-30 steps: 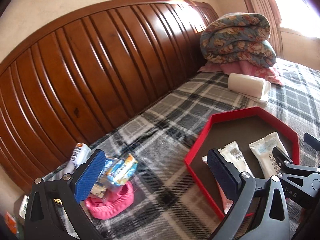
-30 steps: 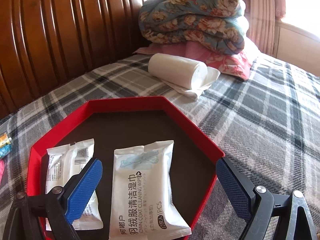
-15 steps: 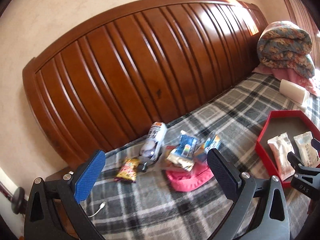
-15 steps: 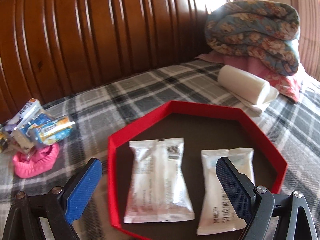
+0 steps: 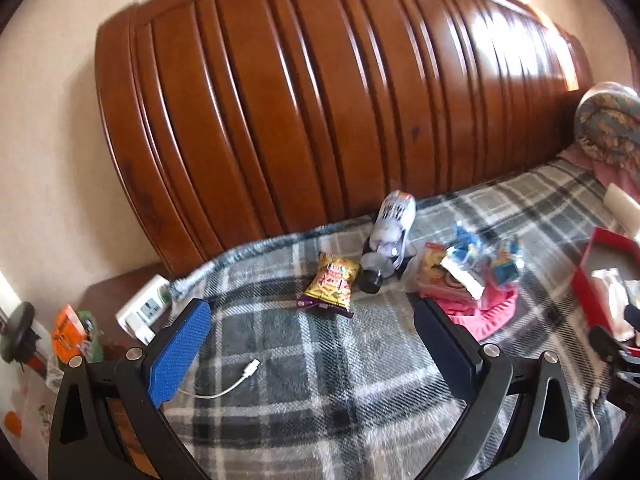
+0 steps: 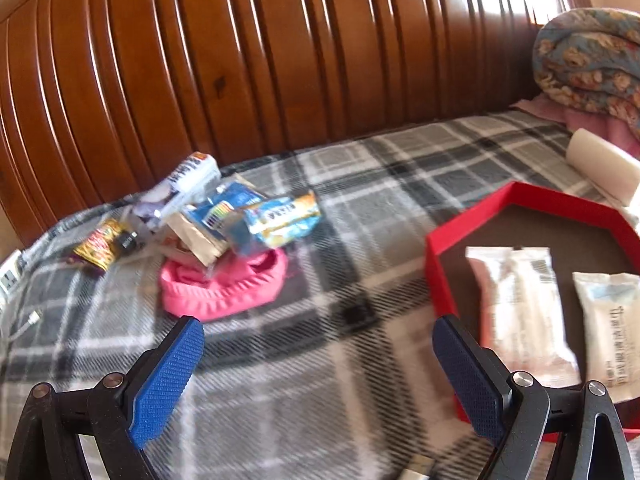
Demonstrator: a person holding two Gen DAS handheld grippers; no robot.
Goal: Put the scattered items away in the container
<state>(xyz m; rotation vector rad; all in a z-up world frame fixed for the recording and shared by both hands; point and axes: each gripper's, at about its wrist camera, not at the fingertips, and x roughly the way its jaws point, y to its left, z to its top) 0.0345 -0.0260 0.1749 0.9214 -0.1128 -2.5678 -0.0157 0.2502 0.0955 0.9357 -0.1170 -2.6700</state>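
A red octagonal tray (image 6: 448,236) lies on the plaid bed at the right and holds two white wipe packs (image 6: 520,304). Left of it lies a pile: a pink cloth (image 6: 224,288), blue snack packets (image 6: 276,220), a white and purple bag (image 6: 180,188) and a yellow snack bag (image 5: 330,282). In the left wrist view the pink cloth (image 5: 492,312) and the tray (image 5: 584,276) sit at the right. My left gripper (image 5: 312,354) is open above the blanket, short of the yellow bag. My right gripper (image 6: 316,376) is open over bare blanket between pile and tray.
A ribbed wooden headboard (image 5: 320,100) rises behind the bed. A white charging cable (image 5: 224,384) lies near my left gripper. A power strip (image 5: 144,312) and clutter sit on the bedside table at the left. A folded floral quilt (image 6: 592,56) and a white roll (image 6: 600,164) lie at the right.
Both grippers have swung left, away from the tray toward the pile of items. The tray has slid to the right edge of both views. Both stay open and empty.
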